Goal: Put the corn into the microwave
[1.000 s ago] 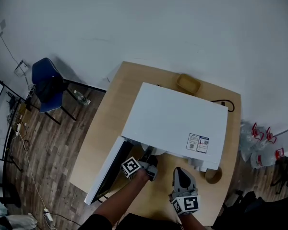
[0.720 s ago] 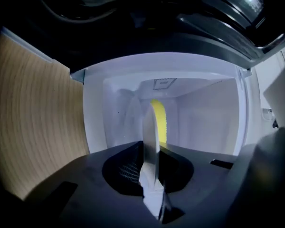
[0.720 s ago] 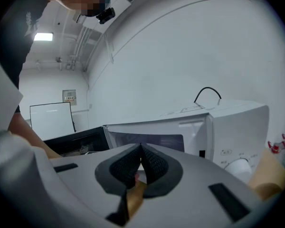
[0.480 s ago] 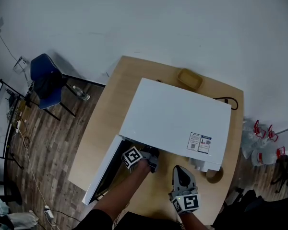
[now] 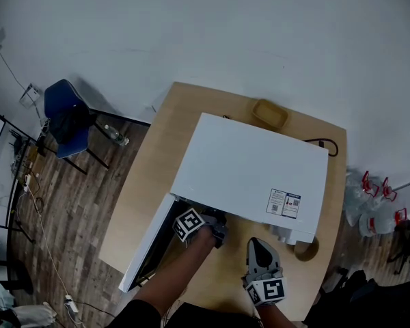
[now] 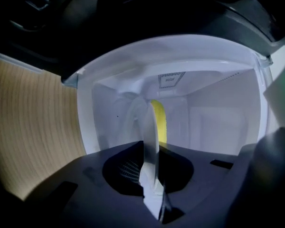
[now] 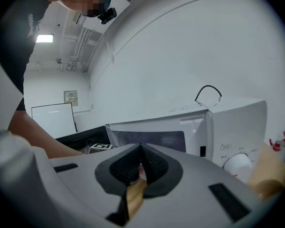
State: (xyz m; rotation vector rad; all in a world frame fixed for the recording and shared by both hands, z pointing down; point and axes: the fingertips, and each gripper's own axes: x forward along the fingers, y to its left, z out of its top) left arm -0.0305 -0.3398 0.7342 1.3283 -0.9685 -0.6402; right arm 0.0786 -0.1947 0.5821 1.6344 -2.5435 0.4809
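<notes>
A white microwave (image 5: 253, 176) stands on the wooden table (image 5: 147, 176) with its door (image 5: 150, 241) swung open to the left. My left gripper (image 5: 215, 223) reaches into the opening. In the left gripper view it (image 6: 150, 175) is shut on the rim of a white plate (image 6: 149, 137), seen edge-on inside the white cavity (image 6: 218, 122). The yellow corn (image 6: 159, 122) shows just behind the plate's edge. My right gripper (image 5: 261, 248) waits in front of the microwave's control side, shut (image 7: 141, 158) with nothing in it, facing the dial (image 7: 237, 164).
A yellowish dish (image 5: 268, 118) sits behind the microwave, and a black cable (image 5: 321, 145) runs off its rear corner. A brown round object (image 5: 303, 250) lies by the front right corner. A blue chair (image 5: 65, 115) stands on the floor to the left.
My left gripper has pushed forward into the microwave opening. The white plate seen at the opening a second ago is now hidden under the microwave's top. The right gripper has stayed put.
</notes>
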